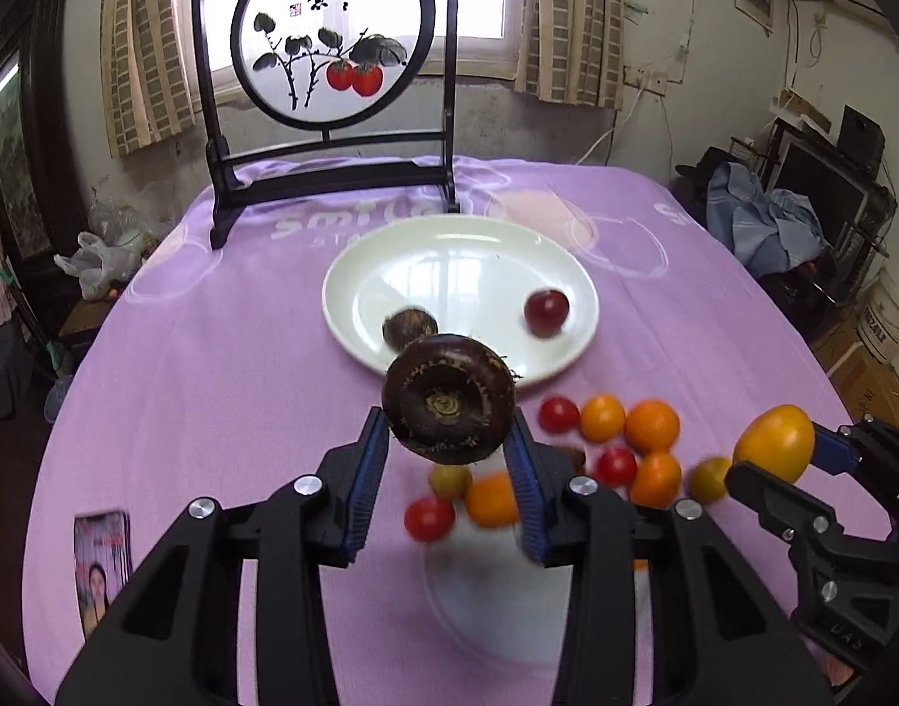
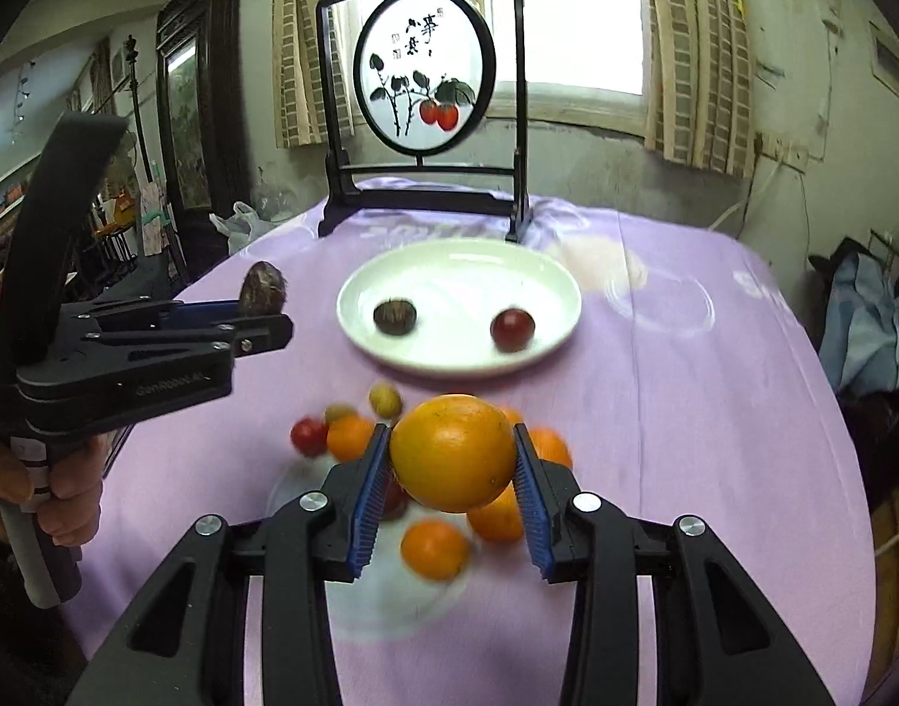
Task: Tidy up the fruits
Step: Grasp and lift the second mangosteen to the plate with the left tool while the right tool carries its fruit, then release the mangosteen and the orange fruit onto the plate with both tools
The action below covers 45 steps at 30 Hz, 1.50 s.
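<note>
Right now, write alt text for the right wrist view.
The right gripper has its blue-padded jaws shut on a round orange fruit above a purple tablecloth. Beyond lies a white plate holding a dark brown water chestnut and a dark red cherry tomato. At left, the left gripper holds another brown chestnut.

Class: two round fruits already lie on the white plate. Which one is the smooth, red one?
The glossy dark red fruit on the white plate's right side; the other, left, is a rough dark brown water chestnut.
</note>
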{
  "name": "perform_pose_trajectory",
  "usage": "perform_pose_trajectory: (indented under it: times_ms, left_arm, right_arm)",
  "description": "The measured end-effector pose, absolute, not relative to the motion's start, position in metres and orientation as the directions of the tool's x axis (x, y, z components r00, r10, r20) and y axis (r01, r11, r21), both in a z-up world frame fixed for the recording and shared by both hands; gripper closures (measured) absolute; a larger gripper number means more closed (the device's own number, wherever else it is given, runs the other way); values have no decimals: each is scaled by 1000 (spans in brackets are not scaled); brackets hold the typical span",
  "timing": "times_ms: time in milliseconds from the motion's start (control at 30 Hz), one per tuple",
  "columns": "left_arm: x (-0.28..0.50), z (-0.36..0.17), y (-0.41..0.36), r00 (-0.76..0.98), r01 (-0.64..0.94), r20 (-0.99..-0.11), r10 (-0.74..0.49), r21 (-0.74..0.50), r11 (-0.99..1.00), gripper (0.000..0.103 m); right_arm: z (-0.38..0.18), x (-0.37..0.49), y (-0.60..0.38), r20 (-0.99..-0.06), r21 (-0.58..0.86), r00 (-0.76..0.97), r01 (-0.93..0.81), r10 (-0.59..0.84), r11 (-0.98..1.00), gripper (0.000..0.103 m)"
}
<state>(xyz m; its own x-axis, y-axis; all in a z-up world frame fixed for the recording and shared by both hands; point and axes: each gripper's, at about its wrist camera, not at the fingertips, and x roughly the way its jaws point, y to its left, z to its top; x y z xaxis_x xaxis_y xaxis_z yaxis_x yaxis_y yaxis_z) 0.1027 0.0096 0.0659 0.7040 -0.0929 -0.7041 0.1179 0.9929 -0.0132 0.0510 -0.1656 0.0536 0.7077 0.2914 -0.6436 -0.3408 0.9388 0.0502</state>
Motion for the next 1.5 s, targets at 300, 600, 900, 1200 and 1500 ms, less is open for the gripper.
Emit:
perform_pose_trajectory:
  times_ms: [300,600,900,1200,1500]
  left_arm:
    - [227,25,18,602,-3,-798,27,31,999,64]
    - [289,-1,22,571,-34,-820,44,29,999,63]
    - [263,16,19,613,-44,-790,36,11,999,38]
    - [170,34,10,648,8,-761,-29,-31,999,21]
    - [81,9,9,651,30,-757,-49,-40,999,16]
  right_arm:
    - [19,171,-119,-762,5,601,-368,242,930,62]
    - [-21,225,-101,-829,19,517,-354,212,935,61]
    - [-6,199,-118,-805,44,545,-337,233,940,49]
    - [13,120,-160,-755,68,610,-292,241,954,34]
    - [-15,47,-189,-775,117,584,-243,242,963,33]
